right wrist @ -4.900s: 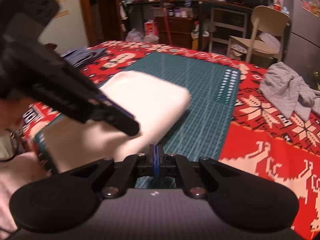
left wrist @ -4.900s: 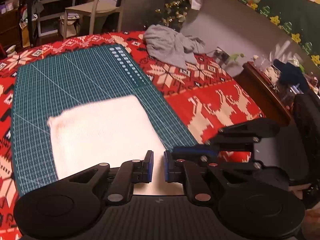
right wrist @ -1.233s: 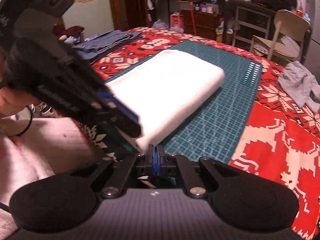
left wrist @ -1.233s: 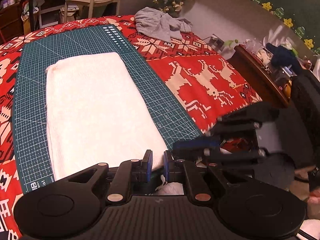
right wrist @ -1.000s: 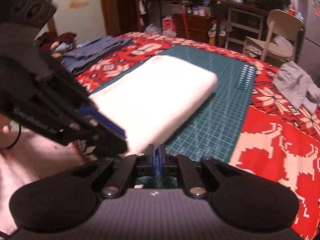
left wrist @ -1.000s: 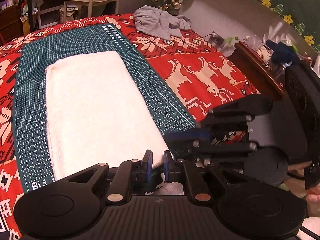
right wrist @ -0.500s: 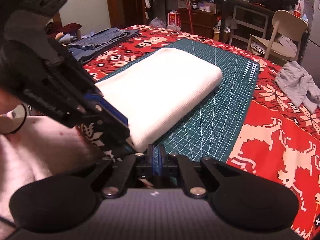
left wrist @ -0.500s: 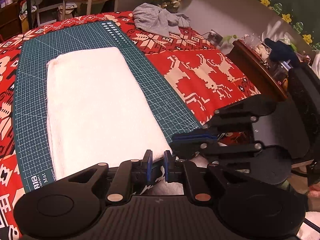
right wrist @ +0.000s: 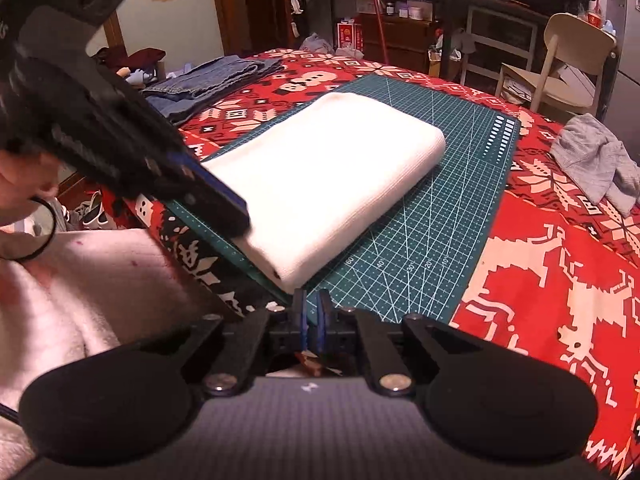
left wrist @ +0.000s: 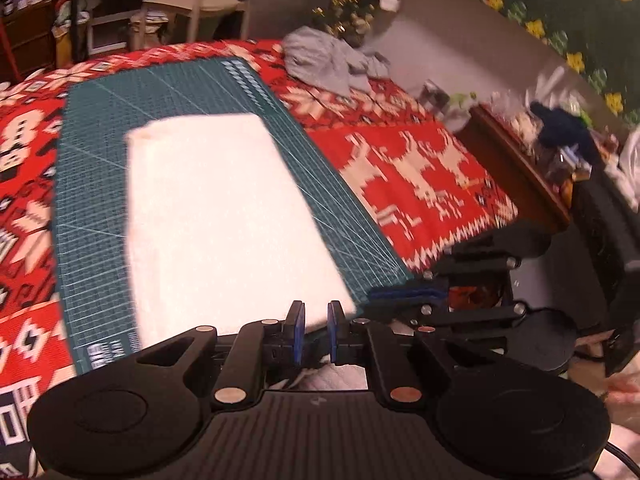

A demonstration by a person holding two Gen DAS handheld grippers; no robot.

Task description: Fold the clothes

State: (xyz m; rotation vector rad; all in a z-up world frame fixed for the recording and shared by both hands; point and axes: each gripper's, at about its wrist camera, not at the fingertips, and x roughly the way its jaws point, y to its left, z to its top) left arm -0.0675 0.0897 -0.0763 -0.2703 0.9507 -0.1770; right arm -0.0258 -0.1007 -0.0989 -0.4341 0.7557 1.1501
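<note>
White towel (right wrist: 336, 184) overhangs the cutting mat's (right wrist: 432, 232) near edge (slightly).

warm, dim indoor light with a reddish cast in both views. the white cloth (left wrist: 224, 216) is blown out to a flat glare in the left wrist view, its weave lost; in the right wrist view the same cloth (right wrist: 336, 184) keeps faint ribbing. the left view is smeared by motion blur, worst along the right edge. the right view is sharper. fisheye bending curves the mat (right wrist: 440, 216) lines and room edges; the corners fall dark.
</note>
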